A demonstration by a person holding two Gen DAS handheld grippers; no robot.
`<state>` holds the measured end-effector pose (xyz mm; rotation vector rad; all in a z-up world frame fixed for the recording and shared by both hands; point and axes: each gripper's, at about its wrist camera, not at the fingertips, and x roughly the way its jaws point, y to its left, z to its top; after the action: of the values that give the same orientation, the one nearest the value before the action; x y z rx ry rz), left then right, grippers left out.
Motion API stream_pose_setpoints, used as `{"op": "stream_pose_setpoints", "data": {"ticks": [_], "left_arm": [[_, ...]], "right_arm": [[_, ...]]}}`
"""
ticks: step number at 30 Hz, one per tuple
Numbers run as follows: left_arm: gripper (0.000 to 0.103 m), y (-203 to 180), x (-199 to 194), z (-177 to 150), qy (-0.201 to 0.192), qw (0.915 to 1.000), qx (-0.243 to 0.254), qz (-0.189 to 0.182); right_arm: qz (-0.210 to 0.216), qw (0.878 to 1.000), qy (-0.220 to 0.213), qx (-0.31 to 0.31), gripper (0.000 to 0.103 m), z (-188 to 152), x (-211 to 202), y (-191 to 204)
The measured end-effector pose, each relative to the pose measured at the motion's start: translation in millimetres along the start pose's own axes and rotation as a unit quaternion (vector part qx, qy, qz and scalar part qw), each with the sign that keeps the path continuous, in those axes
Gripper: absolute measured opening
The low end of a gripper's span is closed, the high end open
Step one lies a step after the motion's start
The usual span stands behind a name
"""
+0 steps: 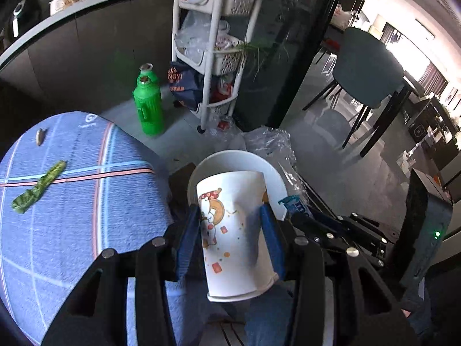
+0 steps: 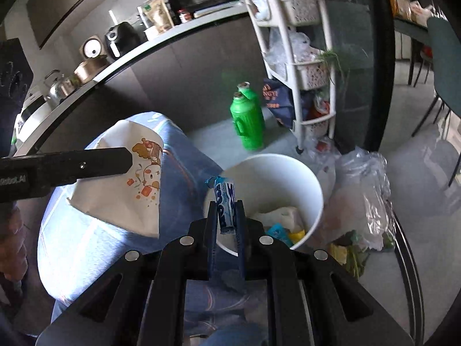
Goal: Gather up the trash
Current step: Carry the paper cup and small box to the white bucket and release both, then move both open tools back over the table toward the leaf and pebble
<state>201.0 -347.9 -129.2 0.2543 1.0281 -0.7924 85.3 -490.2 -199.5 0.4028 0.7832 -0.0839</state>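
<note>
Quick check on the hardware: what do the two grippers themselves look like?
Both grippers, left and right, have matte black angular bodies, round silver fasteners on the linkages and blue finger pads. The left one carries partly readable white lettering on its side.

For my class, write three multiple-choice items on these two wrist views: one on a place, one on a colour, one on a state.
1. Where does the white bin stand?
A. on the counter
B. on the floor beside the blue-clothed table
C. on the chair

2. What colour is the big jug on the floor?
A. green
B. red
C. yellow

3. How is the paper cup held?
A. lying loose on the table
B. sunk in the bin
C. squeezed and dented in the left gripper

Key: 1 B, the bin sits on the floor next to the table's edge. 2 A, its body is bright green. 3 C, the blue pads press its creased wall, while the right gripper clamps a blue and white wrapper over the bin.
</note>
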Motion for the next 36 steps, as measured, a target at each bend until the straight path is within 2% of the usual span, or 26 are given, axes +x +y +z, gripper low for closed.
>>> {"op": "stream_pose_setpoints", "data": {"ticks": [11,13,14,16,20,21,22,28,36], "left_arm": [[0.045,0.2,73.1,25.6,0.046,0.9988,-0.002,0.016],[0.049,1.5,81.1,29.2,0.048,0.9987,-0.003,0.016],[0.054,1.6,84.0,31.1,0.047,0.9987,-0.003,0.019],[0.075,3.0,85.3,34.5,0.035,0.9990,-0.006,0.027],[0.090,9.1,81.7,40.8,0.019,0.9993,-0.027,0.017],[0.097,10.6,79.9,41.0,0.014,0.9993,-0.031,0.018],[0.099,12.4,77.2,40.9,0.007,0.9991,-0.036,0.023],[0.099,22.8,65.6,37.2,0.002,0.9975,-0.064,0.031],[0.099,26.4,37.7,31.7,-0.017,0.9970,-0.065,0.040]], "right_arm": [[-0.018,0.999,0.046,0.009,0.015,-1.6,58.6,-36.2],[-0.022,0.999,0.049,0.003,0.018,-0.3,67.5,-39.7],[-0.021,0.999,0.050,0.000,0.024,-0.1,69.9,-39.8],[-0.020,0.999,0.048,-0.013,0.050,-0.1,75.0,-39.9],[-0.030,0.998,0.039,-0.034,0.068,-2.8,74.6,-38.9],[-0.031,0.998,0.037,-0.034,0.081,-3.3,73.9,-38.9],[-0.030,0.998,0.035,-0.033,0.094,-3.5,72.6,-38.7],[-0.037,0.998,0.030,-0.029,0.094,0.5,65.9,-34.4],[-0.038,0.998,0.023,-0.041,0.094,4.4,51.2,-14.0]]}}
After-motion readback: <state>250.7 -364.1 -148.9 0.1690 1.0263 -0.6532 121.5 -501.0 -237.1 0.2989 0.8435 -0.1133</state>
